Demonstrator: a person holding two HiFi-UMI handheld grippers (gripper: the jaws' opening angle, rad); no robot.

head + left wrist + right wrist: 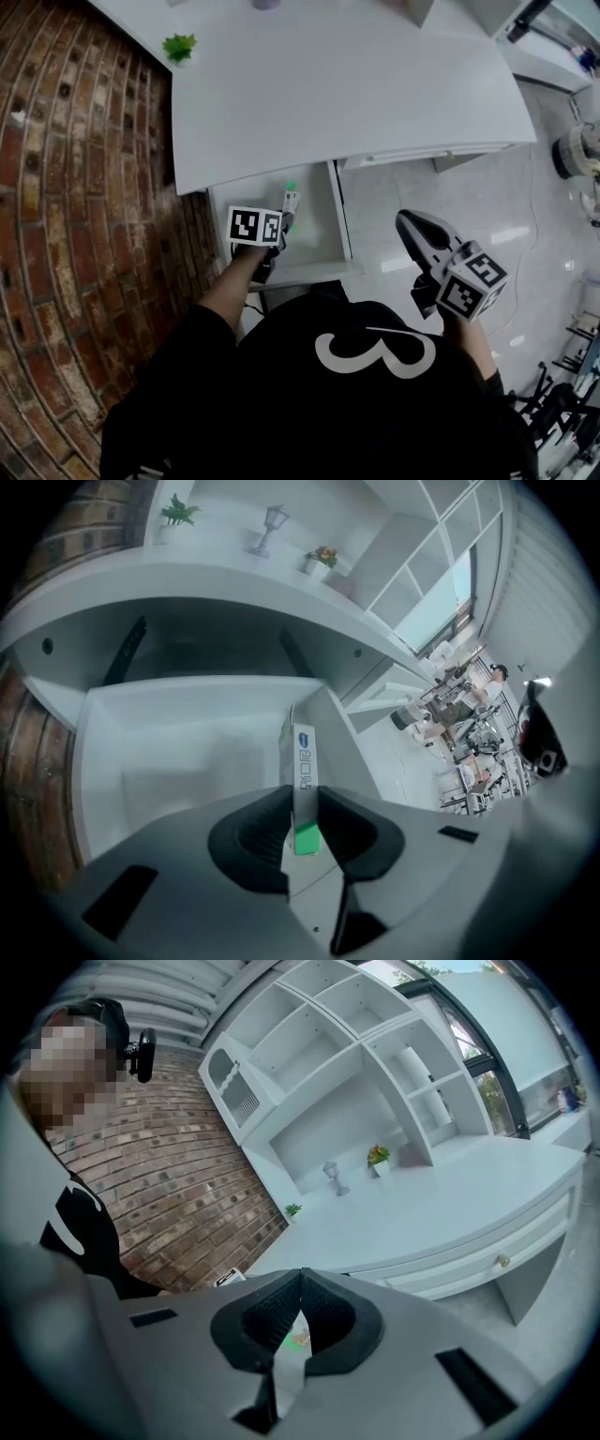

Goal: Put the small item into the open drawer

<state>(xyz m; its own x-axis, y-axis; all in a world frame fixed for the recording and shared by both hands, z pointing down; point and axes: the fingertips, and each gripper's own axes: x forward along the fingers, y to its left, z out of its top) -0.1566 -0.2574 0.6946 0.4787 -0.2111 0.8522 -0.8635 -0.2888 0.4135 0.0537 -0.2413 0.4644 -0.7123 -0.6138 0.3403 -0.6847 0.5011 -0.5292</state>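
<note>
Under the desk (356, 84), over the open drawer (339, 220), with the right gripper (405, 223) closed, empty and off to the side, lower the left gripper (289, 212), clamped on the small box (292, 198), clear of the walls and release near the bottom.

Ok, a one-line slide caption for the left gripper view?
Left gripper clamps a slim white-and-green box over the open drawer beneath the desk.

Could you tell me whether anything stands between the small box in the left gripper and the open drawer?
Nothing visible does. The left gripper is shut on the small box, holding it over the open drawer, and no object shows between them.
</note>
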